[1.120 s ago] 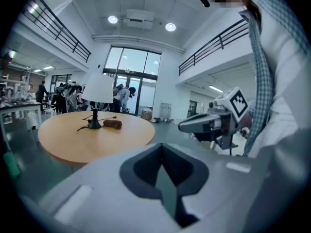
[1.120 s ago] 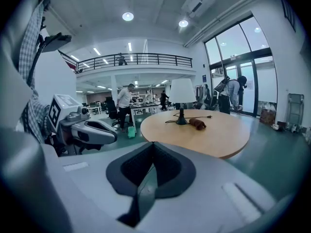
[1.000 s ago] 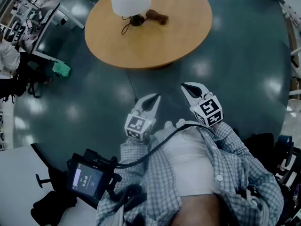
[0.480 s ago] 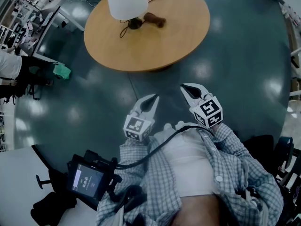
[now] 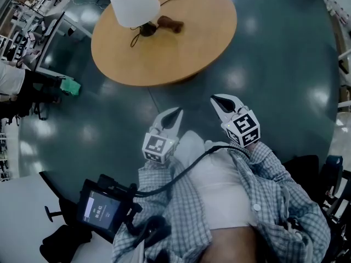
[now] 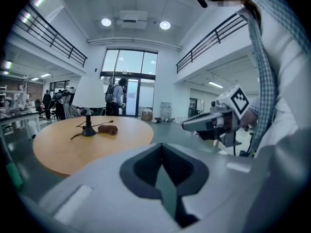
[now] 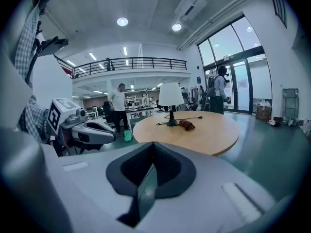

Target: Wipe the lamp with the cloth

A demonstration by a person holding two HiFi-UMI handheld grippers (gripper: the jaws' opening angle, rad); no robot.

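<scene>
A lamp (image 5: 134, 7) with a white shade and dark base stands on the round wooden table (image 5: 181, 53), far from both grippers. A rolled brown cloth (image 5: 169, 24) lies on the table just right of the lamp base. The lamp (image 6: 88, 106) and cloth (image 6: 108, 129) show in the left gripper view, and again as lamp (image 7: 171, 102) and cloth (image 7: 186, 124) in the right gripper view. My left gripper (image 5: 177, 112) and right gripper (image 5: 215, 99) are held close to the body over the floor, both shut and empty, pointing toward the table.
Dark green floor (image 5: 274, 92) lies between me and the table. A black cord (image 5: 164, 0) trails from the lamp. Desks and people (image 5: 16, 81) stand at the left, with a green object (image 5: 71, 84) on the floor. A handheld screen device (image 5: 101, 210) hangs by my waist.
The table, lamp and cloth have shifted left in the head view. Both grippers have edged forward a little, still shut.
</scene>
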